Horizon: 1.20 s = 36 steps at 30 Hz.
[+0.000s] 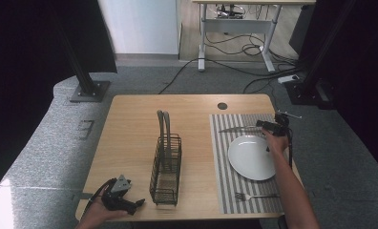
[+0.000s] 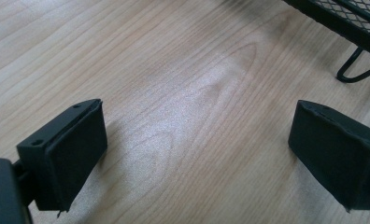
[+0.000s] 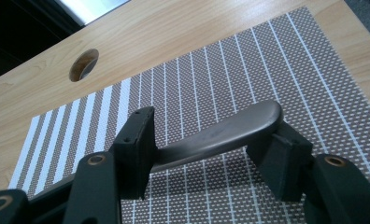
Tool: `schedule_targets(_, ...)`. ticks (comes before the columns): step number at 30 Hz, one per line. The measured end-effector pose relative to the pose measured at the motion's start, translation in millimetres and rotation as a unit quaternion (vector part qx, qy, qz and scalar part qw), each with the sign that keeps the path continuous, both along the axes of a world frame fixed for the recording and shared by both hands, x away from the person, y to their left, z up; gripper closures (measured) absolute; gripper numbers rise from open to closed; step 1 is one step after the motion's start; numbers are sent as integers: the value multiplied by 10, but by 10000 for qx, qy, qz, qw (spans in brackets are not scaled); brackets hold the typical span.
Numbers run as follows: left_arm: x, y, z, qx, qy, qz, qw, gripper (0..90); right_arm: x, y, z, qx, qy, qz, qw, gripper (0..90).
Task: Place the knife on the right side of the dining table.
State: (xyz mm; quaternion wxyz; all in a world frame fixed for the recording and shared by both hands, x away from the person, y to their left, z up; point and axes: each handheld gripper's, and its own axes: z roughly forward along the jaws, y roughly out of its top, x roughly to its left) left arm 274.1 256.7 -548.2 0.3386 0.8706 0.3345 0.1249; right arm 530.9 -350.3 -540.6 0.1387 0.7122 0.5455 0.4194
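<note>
A knife (image 1: pixel 237 128) lies across the far part of the striped mat (image 1: pixel 220 162), just beyond the white plate (image 1: pixel 250 157), blade pointing toward the table's middle. In the right gripper view its handle (image 3: pixel 220 135) is dull grey metal, smooth, gently curved and rounded at the end. The right gripper (image 3: pixel 206 149) has its jaws on either side of that handle, pressed against it (the handle sits just above the mat, casting a shadow). A fork (image 1: pixel 254 195) lies on the mat's near edge, well apart from the knife.

The left gripper (image 1: pixel 138 203) rests low at the near left of the wooden table (image 1: pixel 130 124), jaws wide apart over bare wood, just beside the black wire basket (image 1: pixel 166 169), which holds two grey utensils (image 1: pixel 164 138) standing upright.
</note>
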Motion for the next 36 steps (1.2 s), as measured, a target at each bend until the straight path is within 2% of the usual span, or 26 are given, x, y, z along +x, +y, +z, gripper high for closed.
schedule_targets(5,0,0,0,-2,0,1,10000,43,2,-10,-14,49,64,-16,10000,418)
schedule_targets(7,0,0,0,-2,0,0,10000,43,5,-19,-31,81,157,-38,9998,406)
schedule_targets(14,0,0,0,-4,2,-1,10000,43,4,-21,-30,56,210,-54,9997,397)
schedule_targets(24,-2,1,0,-3,3,-18,10000,43,-14,17,16,-248,438,-142,9986,369)
schedule_targets(30,-3,0,0,-8,3,-21,10000,43,-14,18,23,-275,460,-208,9983,356)
schedule_targets(32,-4,0,0,-8,3,-25,10000,43,-14,9,26,-390,454,-310,9977,353)
schedule_targets(36,-5,0,0,-7,4,-30,10000,43,-28,-34,43,-356,342,-370,9981,356)
